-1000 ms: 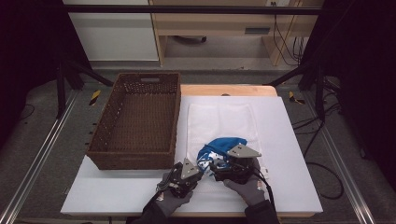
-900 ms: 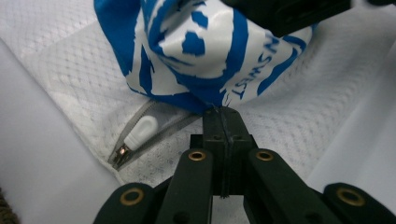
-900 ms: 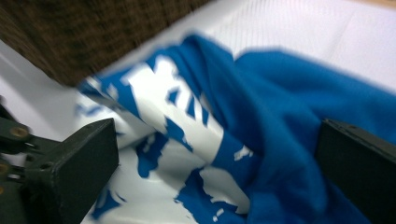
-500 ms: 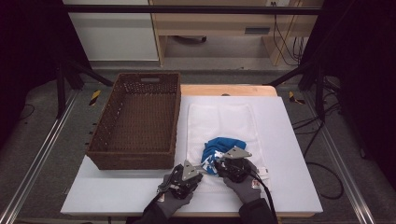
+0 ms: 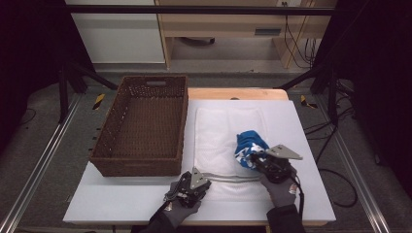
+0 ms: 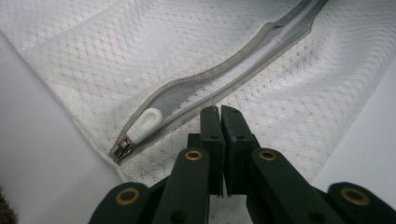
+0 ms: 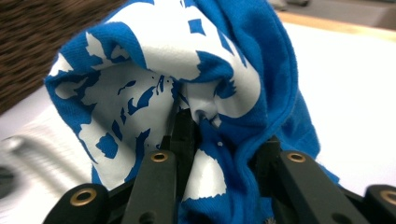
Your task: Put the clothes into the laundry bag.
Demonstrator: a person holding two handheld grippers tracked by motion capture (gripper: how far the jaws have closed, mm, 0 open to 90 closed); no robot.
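The left tool (image 5: 190,183) is clenched on the edge of the white mesh bag (image 5: 228,141), which lies flat on the table (image 5: 301,121) just beside its zipper (image 6: 210,86). The right tool (image 5: 257,160) has just been closing and now grips a bunched blue-and-white cloth (image 5: 250,145) over the bag, right of the wicker basket (image 5: 145,126).

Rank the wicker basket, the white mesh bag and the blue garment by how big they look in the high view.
1. wicker basket
2. white mesh bag, close behind the basket
3. blue garment, bunched, clearly smallest
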